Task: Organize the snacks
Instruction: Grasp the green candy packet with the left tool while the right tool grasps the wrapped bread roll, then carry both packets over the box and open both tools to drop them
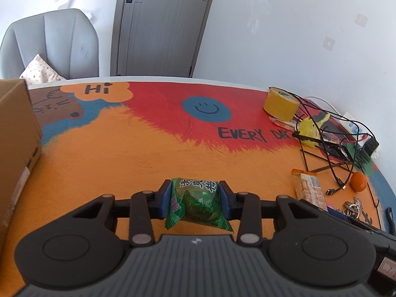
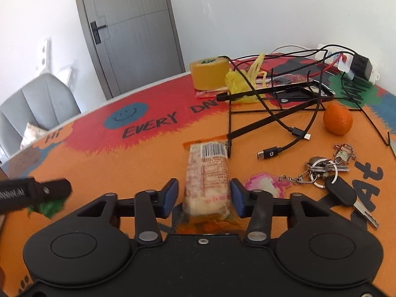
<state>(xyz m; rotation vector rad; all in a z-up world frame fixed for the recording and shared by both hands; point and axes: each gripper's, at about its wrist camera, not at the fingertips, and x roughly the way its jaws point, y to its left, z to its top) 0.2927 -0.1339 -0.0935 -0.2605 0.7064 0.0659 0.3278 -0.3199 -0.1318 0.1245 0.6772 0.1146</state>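
Observation:
My left gripper (image 1: pixel 195 188) is shut on a green snack packet (image 1: pixel 198 203), its blue pads pressing both sides and holding it just above the colourful table mat (image 1: pixel 111 153). The same green packet (image 2: pixel 48 208) peeks in at the left edge of the right wrist view. My right gripper (image 2: pixel 204 188) stands open around a long snack bar in a clear and orange wrapper (image 2: pixel 208 170), which lies flat on the mat. The right pad is at the wrapper's edge, while a gap shows beside the left pad. That bar (image 1: pixel 310 189) also shows at the right in the left wrist view.
A cardboard box (image 1: pixel 14 136) stands at the left. To the right are a yellow tape roll (image 1: pixel 281 104), a yellow bag (image 2: pixel 237 84), a black wire rack (image 2: pixel 272 94), loose cables (image 2: pixel 292 133), an orange (image 2: pixel 337 118), keys (image 2: pixel 324 170) and a power strip (image 2: pixel 356 66). A grey chair (image 1: pixel 54 42) is behind the table.

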